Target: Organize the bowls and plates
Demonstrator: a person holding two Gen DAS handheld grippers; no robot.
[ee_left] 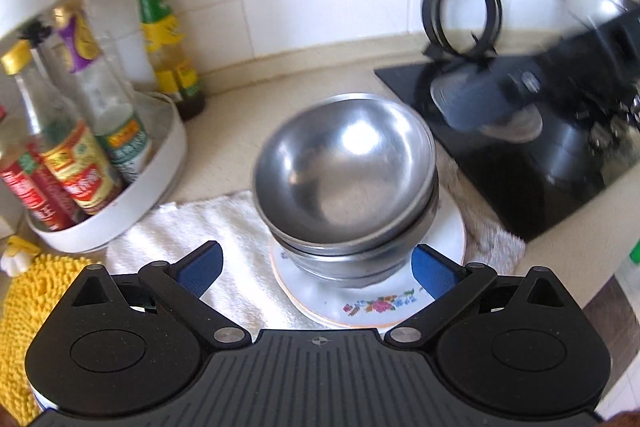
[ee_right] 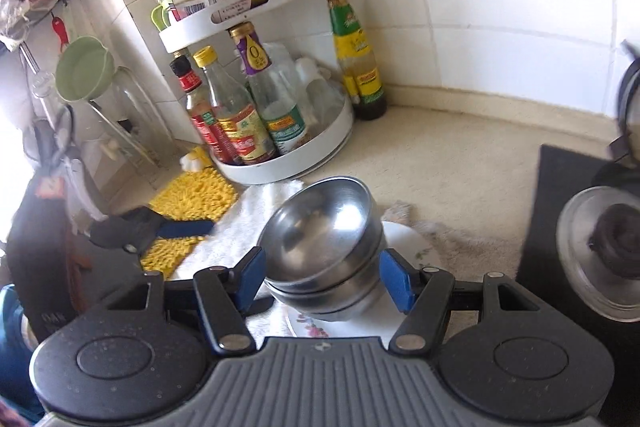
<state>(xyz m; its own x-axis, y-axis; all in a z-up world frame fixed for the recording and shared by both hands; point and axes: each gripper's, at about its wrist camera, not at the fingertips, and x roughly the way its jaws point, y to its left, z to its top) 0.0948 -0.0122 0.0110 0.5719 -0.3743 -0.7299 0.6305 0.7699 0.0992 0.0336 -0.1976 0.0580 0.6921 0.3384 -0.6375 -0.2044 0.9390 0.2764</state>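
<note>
Counter, back corner: rack (ee_right: 288, 151) of bottles (ee_right: 240, 115); hob (ee_left: 520, 163) at right. Three nested bowls (ee_left: 344, 171) on plate (ee_left: 384, 303), on towel (ee_left: 208, 227). Left gripper (ee_left: 316, 267) wide, empty. Right gripper (ee_right: 324, 277) half-open, straddling bowls, contact unclear.

Beige counter (ee_right: 460, 163) — towel (ee_left: 224, 223), hob (ee_left: 520, 187)

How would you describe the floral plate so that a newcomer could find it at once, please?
On the beige counter, find the white towel beside the round white bottle rack. The floral plate lies on that towel under the stacked steel bowls. It alone is white china with painted flowers on its rim.
</note>
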